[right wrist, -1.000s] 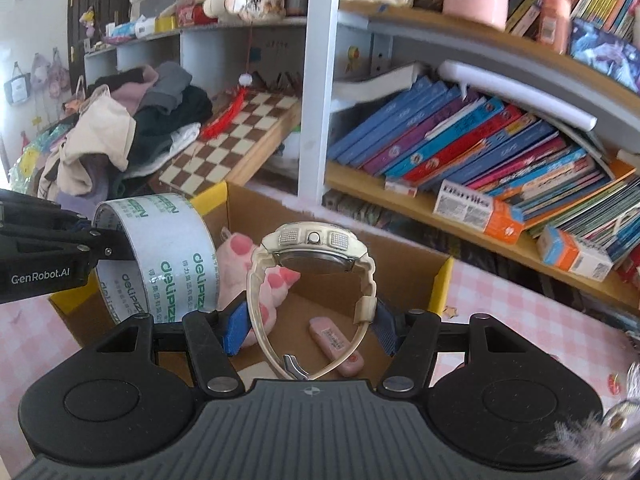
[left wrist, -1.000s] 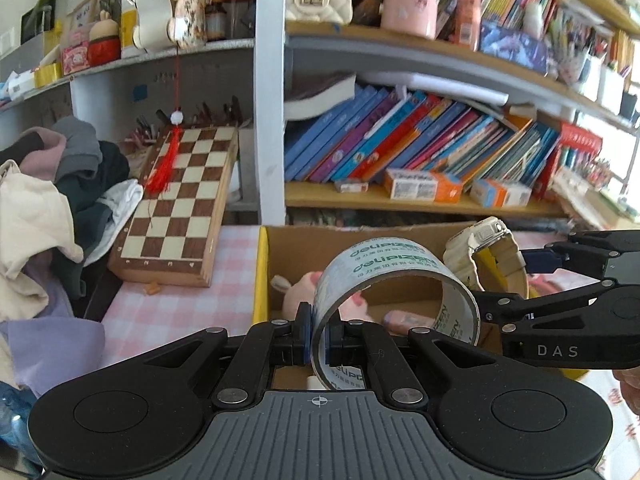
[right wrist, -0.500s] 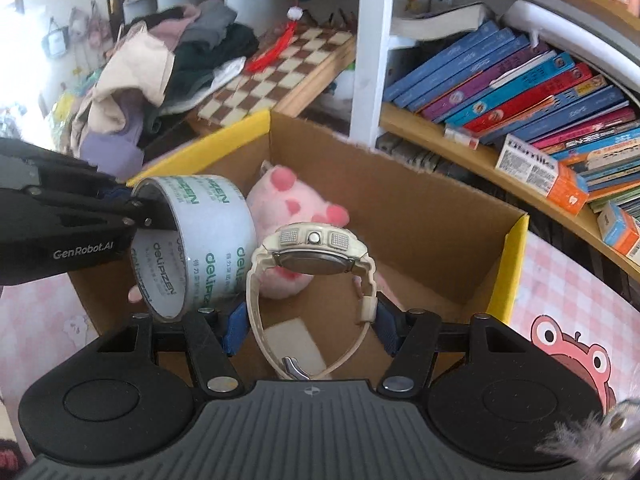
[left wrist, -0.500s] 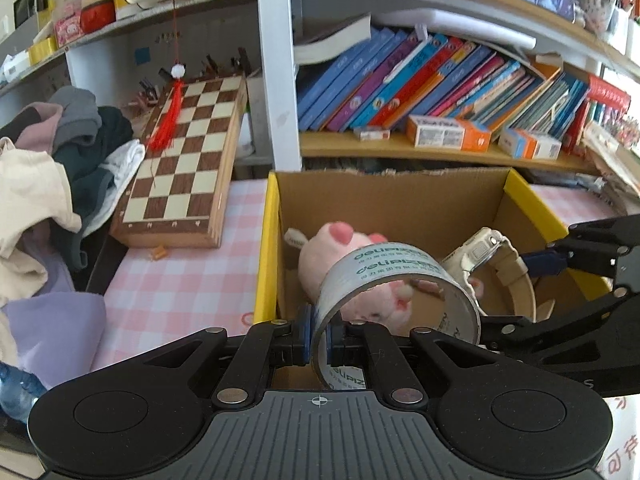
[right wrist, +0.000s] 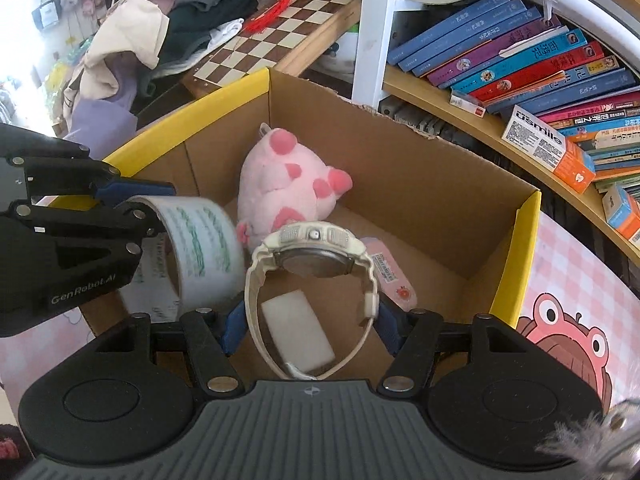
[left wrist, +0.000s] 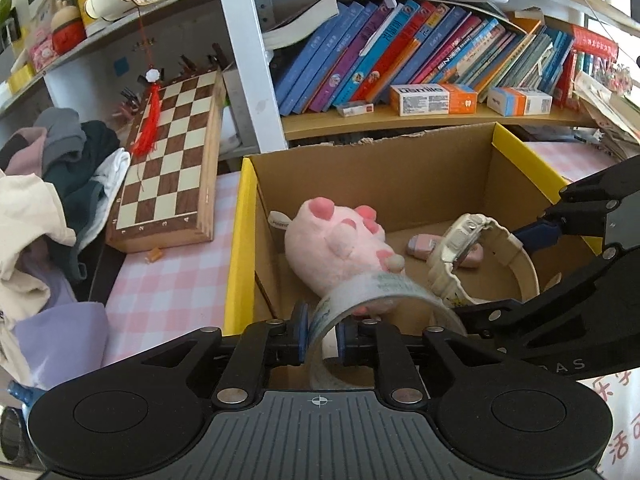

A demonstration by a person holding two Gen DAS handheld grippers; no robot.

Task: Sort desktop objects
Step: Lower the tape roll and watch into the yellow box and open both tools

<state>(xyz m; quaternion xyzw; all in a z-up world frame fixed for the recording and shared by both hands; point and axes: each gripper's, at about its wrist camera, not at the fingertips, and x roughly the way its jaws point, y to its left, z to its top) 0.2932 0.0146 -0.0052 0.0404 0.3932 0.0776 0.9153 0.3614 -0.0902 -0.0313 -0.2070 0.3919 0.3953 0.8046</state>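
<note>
Left wrist view: the left gripper (left wrist: 319,334), clamped on the tape roll (left wrist: 380,292), has descended into the cardboard box (left wrist: 240,240) since a second ago. The right gripper (right wrist: 310,316), beside it, pinches the watch (right wrist: 312,248) above the box floor. Release is likely next.

Pink checked desk (left wrist: 168,280), wooden shelf (left wrist: 420,122) behind packed with leaning books (left wrist: 380,64), white upright post (left wrist: 252,60), chessboard (left wrist: 172,164) propped left, clothes pile (left wrist: 44,184) beside it. Bright daylight from far left (right wrist: 16,12).
</note>
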